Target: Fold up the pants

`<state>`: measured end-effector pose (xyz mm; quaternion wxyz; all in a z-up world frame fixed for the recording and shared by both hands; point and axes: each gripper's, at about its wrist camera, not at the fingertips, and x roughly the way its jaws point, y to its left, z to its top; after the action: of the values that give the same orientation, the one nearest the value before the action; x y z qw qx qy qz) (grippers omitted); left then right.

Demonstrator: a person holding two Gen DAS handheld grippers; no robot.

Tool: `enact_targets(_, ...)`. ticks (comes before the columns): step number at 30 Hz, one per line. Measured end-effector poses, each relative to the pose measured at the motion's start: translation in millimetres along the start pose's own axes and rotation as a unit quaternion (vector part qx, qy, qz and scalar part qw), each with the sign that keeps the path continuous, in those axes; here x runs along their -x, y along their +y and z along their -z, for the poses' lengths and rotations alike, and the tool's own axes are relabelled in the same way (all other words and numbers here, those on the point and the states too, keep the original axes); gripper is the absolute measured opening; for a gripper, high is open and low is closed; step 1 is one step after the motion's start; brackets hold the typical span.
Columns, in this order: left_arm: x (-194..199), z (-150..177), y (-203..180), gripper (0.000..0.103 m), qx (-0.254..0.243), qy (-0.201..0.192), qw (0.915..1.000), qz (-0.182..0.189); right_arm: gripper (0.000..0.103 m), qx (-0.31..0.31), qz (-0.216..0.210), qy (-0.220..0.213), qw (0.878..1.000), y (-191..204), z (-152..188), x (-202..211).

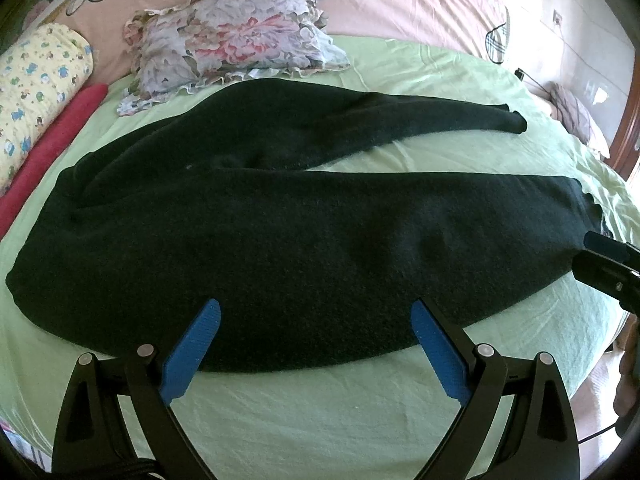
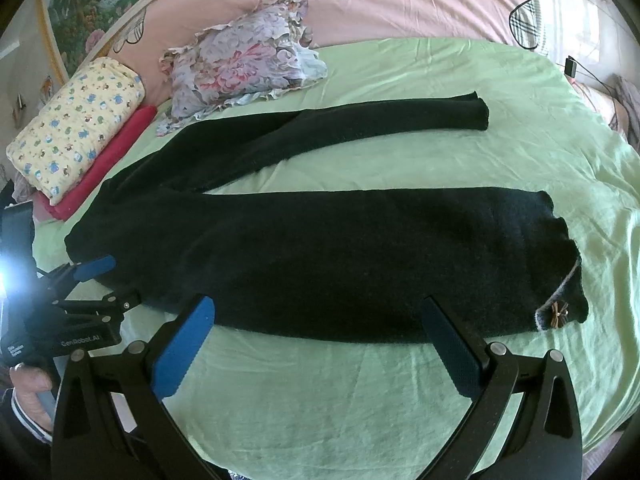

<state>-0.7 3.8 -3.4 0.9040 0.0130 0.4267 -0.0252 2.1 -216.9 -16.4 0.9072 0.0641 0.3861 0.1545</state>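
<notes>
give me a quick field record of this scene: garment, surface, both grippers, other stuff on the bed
garment: dark pants, spread flat, legs apart in a V
surface: green sheet
left hand-held gripper: open, over the near pant edge
right hand-held gripper: open, over the near pant edge
fold state: not yet started
other items: floral pillow, yellow patterned bundle on a red cloth

Left hand-held gripper (image 1: 316, 312) open-jawed, right hand-held gripper (image 2: 318, 310) likewise

Soft daylight lit both views evenly, with faint shadows. A white glare (image 2: 5, 276) burned at the right wrist view's left edge. Fisheye curvature bent the bed (image 1: 360, 420), corners went black, and the dark pants (image 1: 300, 248) lost detail.
</notes>
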Motion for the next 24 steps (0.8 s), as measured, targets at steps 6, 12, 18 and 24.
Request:
enact_targets(6,-0.5,-1.1,0.0,0.097,0.000,-0.001,1.0000,0.006,0.103,0.000,0.001,0.001,1.000,1.0,-0.7,0.4)
enact_targets(12,-2.3,-2.3,1.1,0.097,0.001,0.003,0.9999,0.013,0.103,-0.004,-0.001,0.003,1.000,1.0,-1.0,0.0)
enact_targets(18,-5.3,-5.3,1.6,0.097,0.002,0.008,0.9998,0.020,0.103,-0.016,-0.007,0.005,1.000,-4.2,-3.1,-0.9)
enact_targets(24,-7.0,-7.9,0.4,0.097,0.001,0.009,0.9996,0.025,0.103,-0.022,-0.011,0.006,1.000,-9.2,-6.0,-2.2)
